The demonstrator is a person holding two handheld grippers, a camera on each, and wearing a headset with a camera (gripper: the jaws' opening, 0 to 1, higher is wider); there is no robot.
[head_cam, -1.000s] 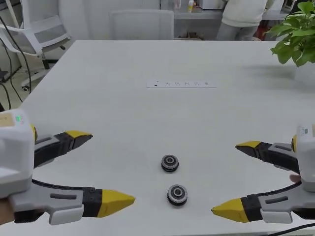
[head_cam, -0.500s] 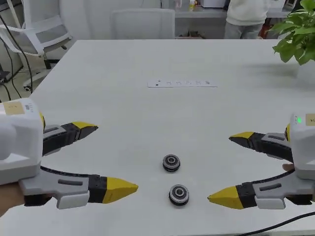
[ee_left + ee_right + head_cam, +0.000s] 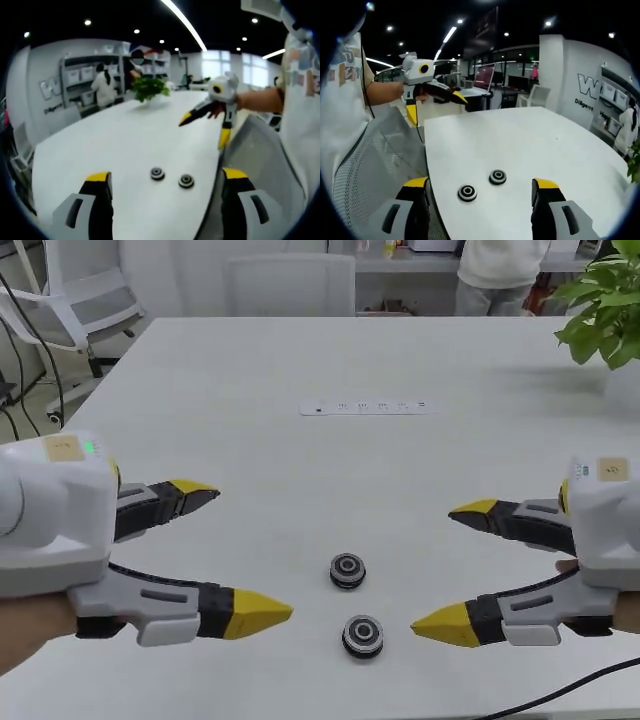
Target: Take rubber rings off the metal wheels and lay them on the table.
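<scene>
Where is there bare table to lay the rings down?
Widest free patch: between the power strip and the far wheel. Also beyond the strip, toward the plant. Crowded: near edge, near wheel between left claw and right claw.

White power strip (image 3: 368, 407), leafy green plant (image 3: 605, 315) far right, pale chair (image 3: 288, 285) beyond

metal wheels (image 3: 347, 571) (image 3: 362, 636): 2 | rubber rings (image 3: 335, 574): perhaps 2 | hand-held grippers (image 3: 252, 551) (image 3: 432, 568): 2 | power strip (image 3: 368, 407): 1

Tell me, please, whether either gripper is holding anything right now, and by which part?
Nothing is held: the left gripper and the right gripper both stand open, and the two wheels lie untouched on the table.
</scene>
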